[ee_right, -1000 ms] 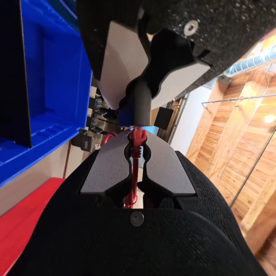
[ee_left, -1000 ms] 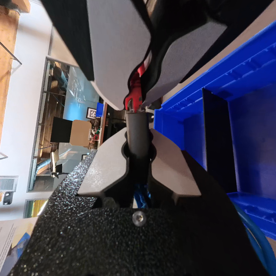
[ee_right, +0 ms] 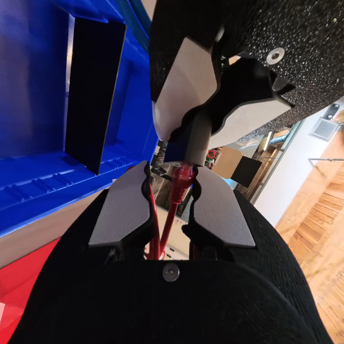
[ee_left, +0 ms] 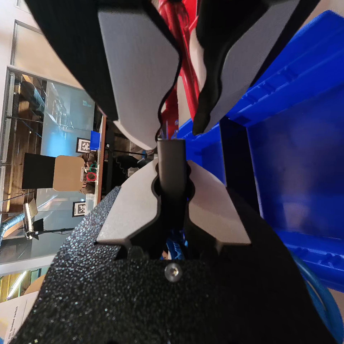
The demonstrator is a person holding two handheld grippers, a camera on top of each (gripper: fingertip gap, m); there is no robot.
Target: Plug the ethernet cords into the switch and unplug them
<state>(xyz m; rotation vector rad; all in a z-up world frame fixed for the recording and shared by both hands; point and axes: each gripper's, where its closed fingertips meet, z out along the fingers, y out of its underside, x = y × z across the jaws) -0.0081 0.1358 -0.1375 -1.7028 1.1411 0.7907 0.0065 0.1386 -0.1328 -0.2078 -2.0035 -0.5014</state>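
Two grippers, left gripper (ee_left: 172, 178) clamping matte black block (ee_left: 171, 163), right gripper (ee_right: 170, 183) parted around ribbed red plug (ee_right: 181, 178)

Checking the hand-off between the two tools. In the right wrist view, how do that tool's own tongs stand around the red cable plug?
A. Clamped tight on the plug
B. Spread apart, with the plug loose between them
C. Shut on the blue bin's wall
B: the right tongs stand spread, with gaps on both sides of the red cable plug, whose tip sits in the dark coupler held by the left tongs.
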